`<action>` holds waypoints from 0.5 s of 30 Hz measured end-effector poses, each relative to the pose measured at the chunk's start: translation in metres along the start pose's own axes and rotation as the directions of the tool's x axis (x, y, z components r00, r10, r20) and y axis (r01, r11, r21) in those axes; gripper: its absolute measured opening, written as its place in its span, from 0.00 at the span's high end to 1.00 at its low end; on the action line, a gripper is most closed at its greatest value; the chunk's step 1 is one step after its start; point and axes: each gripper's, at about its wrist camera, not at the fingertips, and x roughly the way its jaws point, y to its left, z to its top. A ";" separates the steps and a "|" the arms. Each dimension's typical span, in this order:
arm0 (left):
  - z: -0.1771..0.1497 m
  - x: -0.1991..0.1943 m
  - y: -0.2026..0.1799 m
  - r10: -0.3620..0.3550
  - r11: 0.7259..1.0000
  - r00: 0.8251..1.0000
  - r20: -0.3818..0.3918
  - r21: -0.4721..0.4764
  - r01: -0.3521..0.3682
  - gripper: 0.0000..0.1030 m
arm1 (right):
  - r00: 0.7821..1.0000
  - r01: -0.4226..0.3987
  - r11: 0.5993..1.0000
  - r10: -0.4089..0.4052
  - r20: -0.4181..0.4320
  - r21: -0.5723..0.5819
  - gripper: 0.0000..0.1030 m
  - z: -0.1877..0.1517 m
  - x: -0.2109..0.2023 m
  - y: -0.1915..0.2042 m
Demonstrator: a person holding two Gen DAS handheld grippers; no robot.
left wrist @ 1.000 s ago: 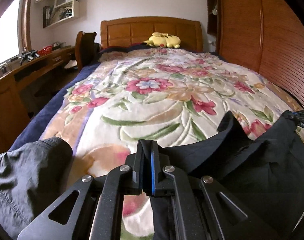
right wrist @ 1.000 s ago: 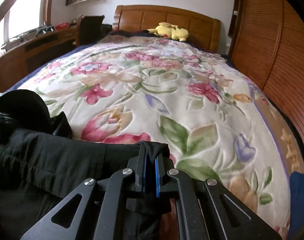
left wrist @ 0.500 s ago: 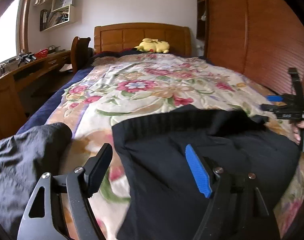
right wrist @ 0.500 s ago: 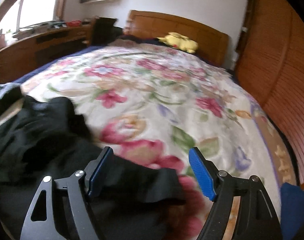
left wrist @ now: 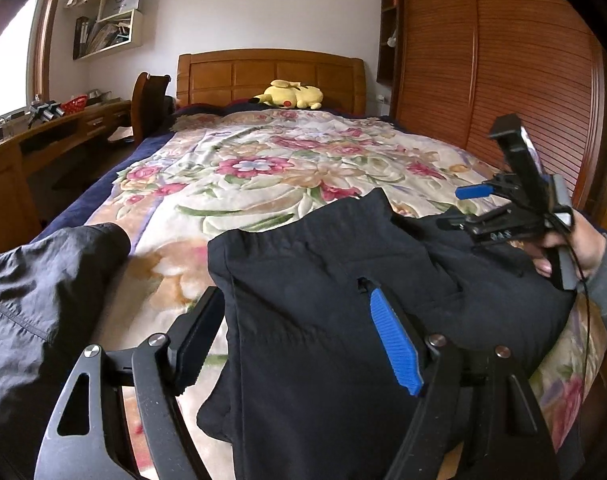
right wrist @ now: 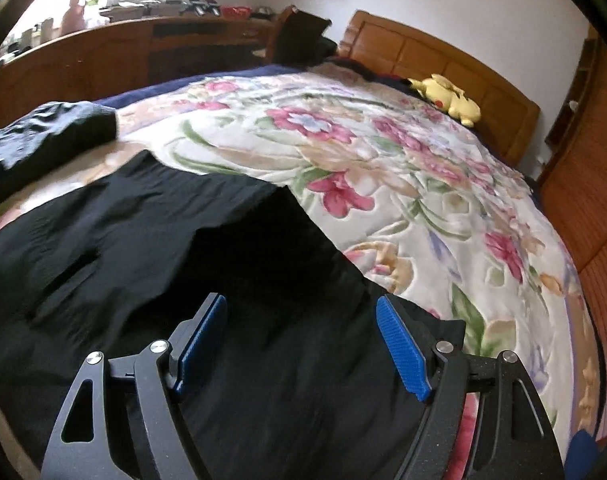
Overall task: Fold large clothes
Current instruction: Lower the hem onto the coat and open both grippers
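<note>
A large black garment (left wrist: 343,300) lies loosely folded at the near end of the bed; it also fills the near left of the right wrist view (right wrist: 191,264). My left gripper (left wrist: 299,336) is open and empty above its left part. My right gripper (right wrist: 303,344) is open and empty above its right part, and shows from the side in the left wrist view (left wrist: 479,204), held in a hand. A second dark crinkled garment (left wrist: 43,280) lies at the bed's left edge, seen in the right wrist view too (right wrist: 51,132).
The bed carries a floral quilt (left wrist: 271,168) with a yellow plush toy (left wrist: 291,96) at the wooden headboard (left wrist: 271,76). A wooden desk (left wrist: 55,132) and chair (left wrist: 149,100) stand left. A slatted wooden wardrobe (left wrist: 503,80) stands right.
Both grippers were shut on the black garment's edge a second ago. They have opened, let it go and pulled up and back. The garment now lies on the quilt.
</note>
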 end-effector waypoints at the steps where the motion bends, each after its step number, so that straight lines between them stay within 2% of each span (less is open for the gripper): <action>1: 0.000 0.001 0.001 -0.005 1.000 1.000 -0.003 -0.002 0.005 0.26 | 1.000 0.010 1.000 -0.010 -0.008 0.010 0.23 0.003 0.004 -0.005; 5: -0.003 0.006 0.002 -0.006 1.000 1.000 -0.015 0.007 0.006 0.26 | 0.997 0.067 0.996 -0.064 -0.050 0.057 0.23 0.012 0.028 -0.027; 9: -0.006 0.008 -0.001 -0.004 1.000 1.000 -0.018 0.023 0.004 0.26 | 0.989 0.119 0.981 -0.103 -0.110 0.150 0.23 0.000 0.044 -0.070; 15: -0.008 0.008 -0.007 -0.015 0.999 1.000 -0.022 0.028 0.016 0.26 | 0.967 0.149 0.925 -0.062 -0.248 0.350 0.23 -0.018 0.081 -0.126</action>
